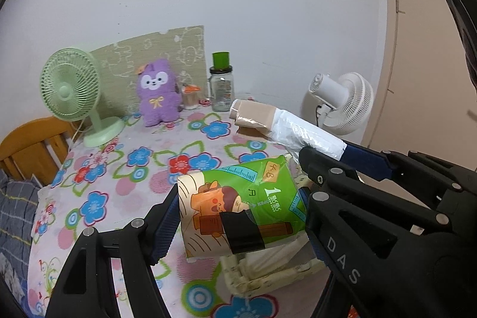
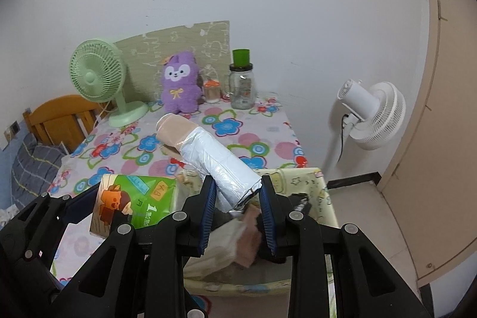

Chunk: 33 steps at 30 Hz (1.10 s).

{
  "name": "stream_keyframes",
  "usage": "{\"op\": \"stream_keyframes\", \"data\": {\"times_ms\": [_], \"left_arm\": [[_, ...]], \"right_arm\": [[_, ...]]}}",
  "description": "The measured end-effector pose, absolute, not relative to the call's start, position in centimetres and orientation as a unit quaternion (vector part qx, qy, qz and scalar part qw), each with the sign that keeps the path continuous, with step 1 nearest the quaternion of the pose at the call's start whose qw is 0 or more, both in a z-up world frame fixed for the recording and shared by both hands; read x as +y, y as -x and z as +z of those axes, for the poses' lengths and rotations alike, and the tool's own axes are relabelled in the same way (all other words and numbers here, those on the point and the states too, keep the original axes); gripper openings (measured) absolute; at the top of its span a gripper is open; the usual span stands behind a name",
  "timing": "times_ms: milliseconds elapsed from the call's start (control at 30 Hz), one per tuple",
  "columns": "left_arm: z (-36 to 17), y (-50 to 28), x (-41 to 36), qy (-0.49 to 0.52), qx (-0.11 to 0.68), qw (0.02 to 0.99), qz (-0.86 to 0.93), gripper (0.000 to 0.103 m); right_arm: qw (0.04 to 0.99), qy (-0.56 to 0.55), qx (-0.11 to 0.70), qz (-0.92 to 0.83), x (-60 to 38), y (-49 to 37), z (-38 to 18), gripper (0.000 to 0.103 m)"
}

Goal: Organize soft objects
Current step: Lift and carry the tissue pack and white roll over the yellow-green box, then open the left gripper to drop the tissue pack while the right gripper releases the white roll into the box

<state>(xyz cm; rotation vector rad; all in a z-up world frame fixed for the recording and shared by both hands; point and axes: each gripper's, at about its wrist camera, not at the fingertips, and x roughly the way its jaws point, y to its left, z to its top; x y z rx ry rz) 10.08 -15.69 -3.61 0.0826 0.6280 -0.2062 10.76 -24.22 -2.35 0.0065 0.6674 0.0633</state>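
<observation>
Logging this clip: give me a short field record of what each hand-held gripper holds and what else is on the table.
left hand-held gripper: shut on tissue pack
right hand-held gripper: shut on bag roll
basket: under both grippers, near table edge
table back: green fan, purple plush, jar
off table: white fan

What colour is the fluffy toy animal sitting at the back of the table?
The fluffy plush animal is purple, with a white face and yellow bow; the right wrist view shows it best.
</observation>
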Motion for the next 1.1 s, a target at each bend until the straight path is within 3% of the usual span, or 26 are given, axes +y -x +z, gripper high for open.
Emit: {"op": "stream_keyframes", "data": {"times_ms": [600,867,1100], "left_arm": [[-6.7,-13.3,-19.9,-0.044,0.350,0.923,-0.155,0.080],[-7.8,-14.0,-20.0,-0.064,0.362,0.919,-0.145,0.093],[-8.2,-14.1,-19.6,-0.084,0.363,0.917,-0.140,0.095]], "right_arm": [[0.930,-0.021,0.365,0.016,-28.5,-13.5,-6.1,0.032],[0.924,-0.017,0.381,0.024,-29.0,-14.3,-7.5,0.032],[0.919,-0.019,0.392,0.039,-28.5,-14.7,-8.1,0.033]]}}
